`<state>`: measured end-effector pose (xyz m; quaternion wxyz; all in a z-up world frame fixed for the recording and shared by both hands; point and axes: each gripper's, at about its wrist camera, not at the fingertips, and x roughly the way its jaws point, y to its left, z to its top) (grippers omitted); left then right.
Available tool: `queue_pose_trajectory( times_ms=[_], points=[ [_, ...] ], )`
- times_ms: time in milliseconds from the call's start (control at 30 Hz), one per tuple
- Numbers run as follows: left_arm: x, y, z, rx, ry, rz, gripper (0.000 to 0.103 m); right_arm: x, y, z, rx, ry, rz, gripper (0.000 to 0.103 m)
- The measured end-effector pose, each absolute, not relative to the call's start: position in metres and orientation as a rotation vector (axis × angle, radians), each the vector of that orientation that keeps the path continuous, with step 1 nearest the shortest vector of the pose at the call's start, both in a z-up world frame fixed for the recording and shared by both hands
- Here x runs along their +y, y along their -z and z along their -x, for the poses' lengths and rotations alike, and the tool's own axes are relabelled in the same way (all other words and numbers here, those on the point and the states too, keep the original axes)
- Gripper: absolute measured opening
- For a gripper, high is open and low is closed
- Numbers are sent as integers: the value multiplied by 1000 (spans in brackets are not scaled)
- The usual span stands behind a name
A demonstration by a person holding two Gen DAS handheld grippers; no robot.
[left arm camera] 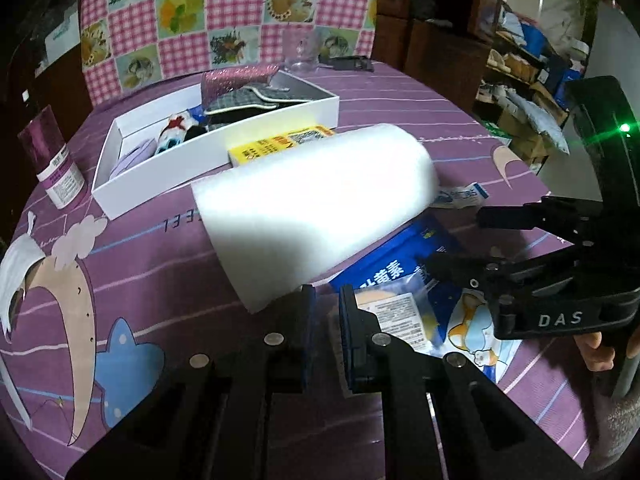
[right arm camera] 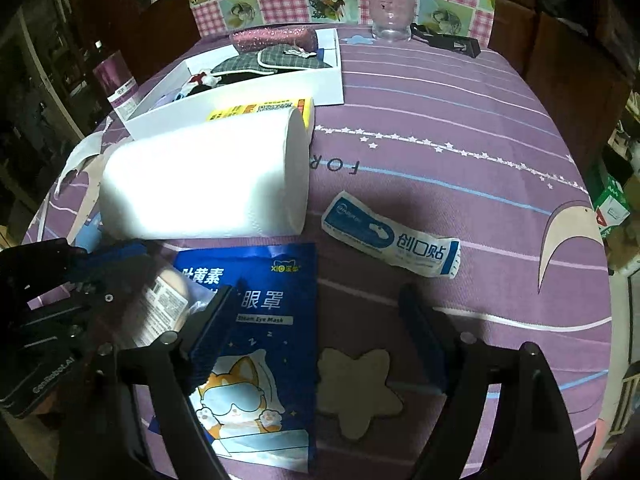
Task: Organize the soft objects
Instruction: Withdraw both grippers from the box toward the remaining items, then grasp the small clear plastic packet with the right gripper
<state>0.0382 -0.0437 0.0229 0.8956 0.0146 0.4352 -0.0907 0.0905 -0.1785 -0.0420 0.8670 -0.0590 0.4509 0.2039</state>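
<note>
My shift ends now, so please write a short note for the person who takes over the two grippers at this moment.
Left gripper: jaws nearly together at the clear labelled packet; a grip cannot be confirmed.
Right gripper: open, low over the blue steam eye mask packet.
Done: the plaid eye mask, the glitter pouch and some small soft items lie in the white box.
Left: both packets, the plaster packet, the paper roll and the yellow box lie on the purple cloth.
</note>
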Motion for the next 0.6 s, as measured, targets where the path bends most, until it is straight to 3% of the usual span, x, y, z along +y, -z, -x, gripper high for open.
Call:
queue_pose_trajectory(
  times_ms=[200, 600],
  points=[
    [-38, -24, -39, 912, 173, -13, 11, -172, 45, -90, 964, -456, 147, 98],
    [-28, -19, -43, 971, 108, 14, 13, -169, 46, -83, 944, -447, 173, 96]
  ],
)
